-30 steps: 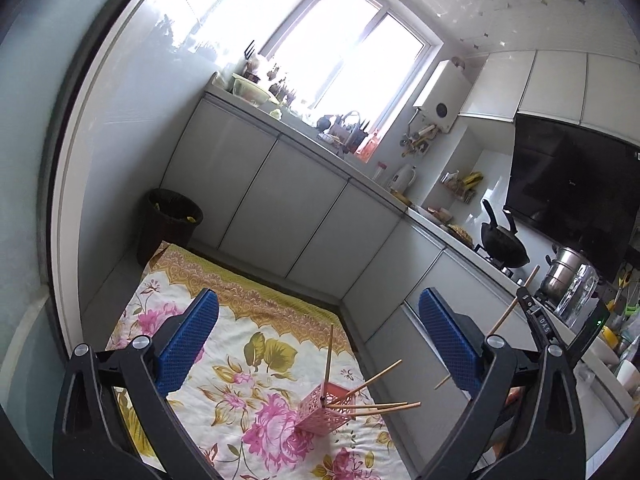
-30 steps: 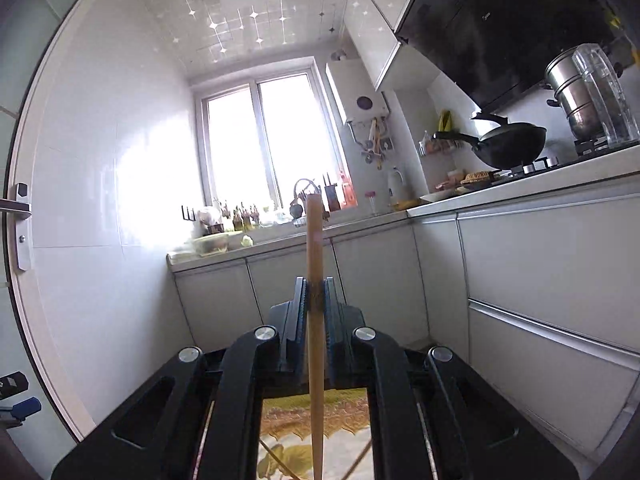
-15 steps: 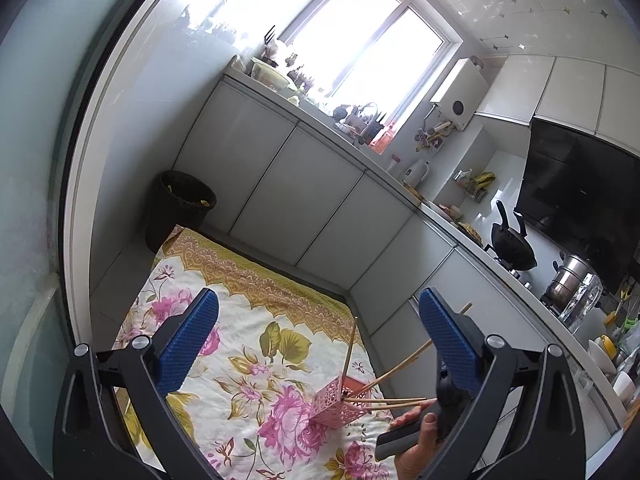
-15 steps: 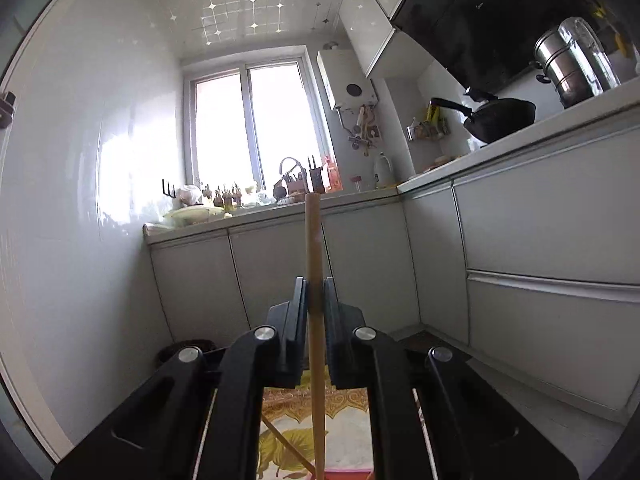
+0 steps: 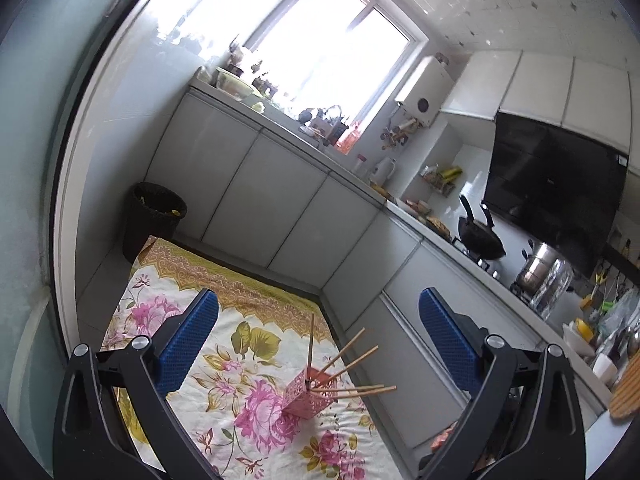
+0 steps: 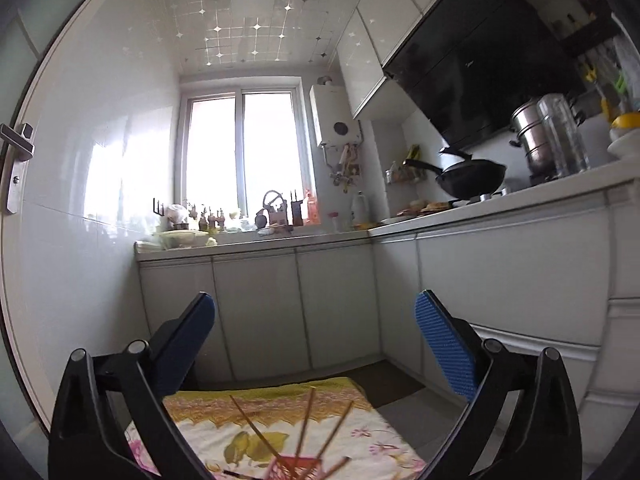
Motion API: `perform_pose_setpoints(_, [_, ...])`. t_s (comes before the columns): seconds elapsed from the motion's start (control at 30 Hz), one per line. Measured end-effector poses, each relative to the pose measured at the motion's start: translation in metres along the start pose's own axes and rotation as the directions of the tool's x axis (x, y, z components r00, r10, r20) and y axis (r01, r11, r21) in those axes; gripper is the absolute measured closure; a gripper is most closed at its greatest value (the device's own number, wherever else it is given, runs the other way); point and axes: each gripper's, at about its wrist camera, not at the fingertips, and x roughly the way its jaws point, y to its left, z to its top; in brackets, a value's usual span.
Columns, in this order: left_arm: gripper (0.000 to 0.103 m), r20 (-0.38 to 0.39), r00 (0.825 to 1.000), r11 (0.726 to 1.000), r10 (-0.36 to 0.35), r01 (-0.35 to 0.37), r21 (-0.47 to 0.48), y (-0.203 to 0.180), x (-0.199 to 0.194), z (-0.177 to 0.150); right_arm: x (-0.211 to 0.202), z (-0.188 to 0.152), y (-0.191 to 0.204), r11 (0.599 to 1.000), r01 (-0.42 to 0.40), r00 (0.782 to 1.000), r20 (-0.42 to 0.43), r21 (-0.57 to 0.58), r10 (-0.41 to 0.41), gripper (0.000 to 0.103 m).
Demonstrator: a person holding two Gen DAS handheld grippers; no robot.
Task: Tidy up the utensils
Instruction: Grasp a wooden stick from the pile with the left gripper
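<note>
Pink and perforated, the utensil holder point(image 5: 306, 396) stands on the floral cloth point(image 5: 224, 344) in the left wrist view, wooden chopsticks point(image 5: 348, 354) fanning from it; the left gripper point(image 5: 318, 334) gapes wide, empty. From the right wrist, the right gripper point(image 6: 314, 330) has just been opening, nothing between its pads, above the chopsticks point(image 6: 306, 426) and holder point(image 6: 296, 466).

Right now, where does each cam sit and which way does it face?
Left wrist: on the left tool, tilted down at the pink holder with chopsticks on the floral cloth; own open fingers show.
Right wrist: on the right tool, about level, facing the window; own fingers show, jaws just opened, nothing between.
Shared: holder, chopsticks, cloth, wok.
</note>
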Motion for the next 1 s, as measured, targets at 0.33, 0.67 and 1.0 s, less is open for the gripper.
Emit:
perform_pose_setpoints(0.33, [0.007,-0.585,0.808,0.931,0.062,0.164,0.325,-0.064,0.097,-0.126,-0.076,-0.077,-0.118,0.947,0.187,0.776,-0.630,0.260,0.020,0.006])
perform_pose_setpoints(0.67, [0.032,-0.798,0.428,0.718,0.424,0.378,0.585,-0.091,0.196,-0.289,-0.101,-0.180,-0.162,0.826,0.305,0.611,-0.763,0.473,0.211,0.006])
perform_pose_setpoints(1.0, [0.051,-0.808,0.302,0.687,0.506,0.425,0.589,-0.098,0.238,-0.350,-0.095,-0.206,-0.185,0.803,0.347,0.571,-0.789,0.484,0.228,0.006])
